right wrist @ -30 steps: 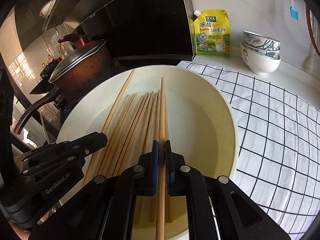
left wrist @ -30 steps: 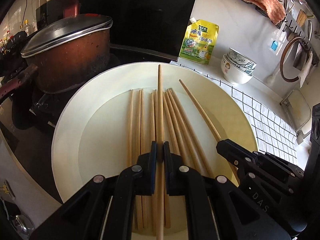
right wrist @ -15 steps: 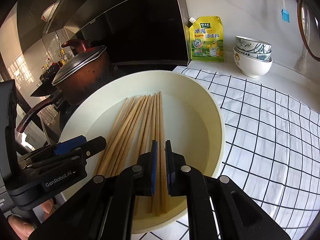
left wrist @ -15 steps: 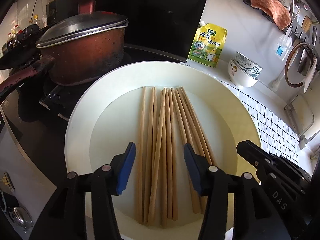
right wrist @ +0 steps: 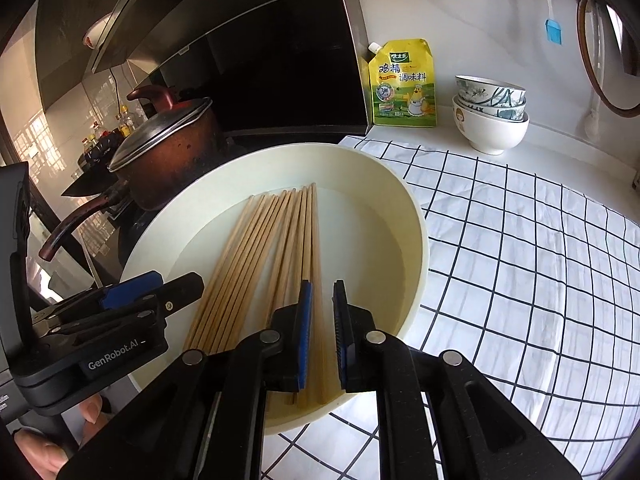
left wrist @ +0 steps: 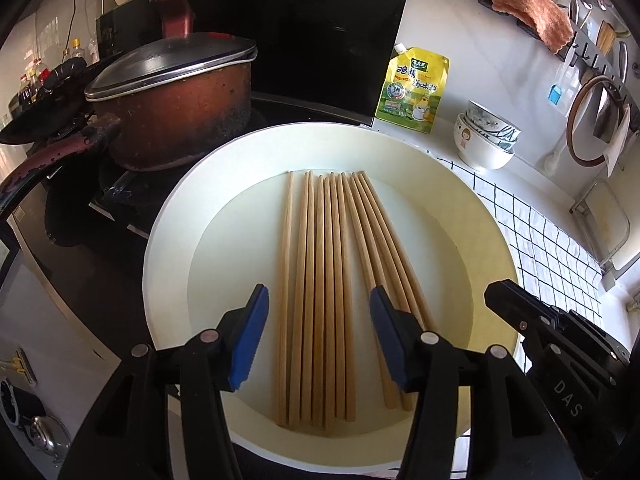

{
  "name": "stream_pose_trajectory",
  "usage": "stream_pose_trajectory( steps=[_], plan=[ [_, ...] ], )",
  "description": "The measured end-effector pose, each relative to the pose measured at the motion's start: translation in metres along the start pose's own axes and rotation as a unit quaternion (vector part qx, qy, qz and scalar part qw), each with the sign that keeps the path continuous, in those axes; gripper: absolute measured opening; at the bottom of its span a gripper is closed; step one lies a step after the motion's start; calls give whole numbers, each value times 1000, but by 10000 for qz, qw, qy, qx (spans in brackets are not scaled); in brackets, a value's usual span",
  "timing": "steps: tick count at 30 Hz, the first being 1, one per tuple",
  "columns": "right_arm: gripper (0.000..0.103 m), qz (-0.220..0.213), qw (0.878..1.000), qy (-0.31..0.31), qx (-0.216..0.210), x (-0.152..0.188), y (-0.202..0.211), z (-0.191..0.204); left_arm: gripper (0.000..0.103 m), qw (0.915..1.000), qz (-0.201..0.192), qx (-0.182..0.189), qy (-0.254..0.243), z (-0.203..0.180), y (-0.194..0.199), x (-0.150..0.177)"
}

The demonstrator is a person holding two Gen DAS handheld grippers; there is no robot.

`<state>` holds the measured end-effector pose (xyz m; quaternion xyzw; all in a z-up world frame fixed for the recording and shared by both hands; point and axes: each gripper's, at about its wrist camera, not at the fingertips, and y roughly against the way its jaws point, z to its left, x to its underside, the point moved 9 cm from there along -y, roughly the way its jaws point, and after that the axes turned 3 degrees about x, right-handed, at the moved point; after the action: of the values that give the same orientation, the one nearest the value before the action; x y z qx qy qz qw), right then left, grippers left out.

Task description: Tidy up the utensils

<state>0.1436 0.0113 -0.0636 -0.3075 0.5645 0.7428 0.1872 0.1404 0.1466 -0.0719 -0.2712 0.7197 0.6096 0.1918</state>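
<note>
Several wooden chopsticks [left wrist: 324, 280] lie side by side in a cream round basin [left wrist: 168, 240]. They also show in the right wrist view [right wrist: 276, 248], in the same basin [right wrist: 416, 248]. My left gripper [left wrist: 316, 312] is wide open and empty above the chopsticks' near ends. My right gripper [right wrist: 320, 304] hovers over the basin's near edge with its jaws a small gap apart and nothing between them. The left gripper also shows in the right wrist view [right wrist: 152, 292], at the lower left.
A brown lidded pot [left wrist: 168, 100] sits on the black stove left of the basin. A yellow seasoning pouch [left wrist: 416, 84] and stacked bowls [left wrist: 486, 136] stand behind. A checked cloth [right wrist: 520, 260] covers the counter to the right.
Both grippers have let go of their chopsticks, which now lie with the others in the basin. The left jaws opened wide, the right only slightly. Both grippers drew back.
</note>
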Motion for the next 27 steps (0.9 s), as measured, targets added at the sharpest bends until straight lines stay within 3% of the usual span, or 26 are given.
stream_pose_trajectory(
  steps=[27],
  plan=[
    [25, -120, 9999, 32, 78, 6, 18, -3, 64, 9998, -74, -98, -147, -7, 16, 10]
  ],
)
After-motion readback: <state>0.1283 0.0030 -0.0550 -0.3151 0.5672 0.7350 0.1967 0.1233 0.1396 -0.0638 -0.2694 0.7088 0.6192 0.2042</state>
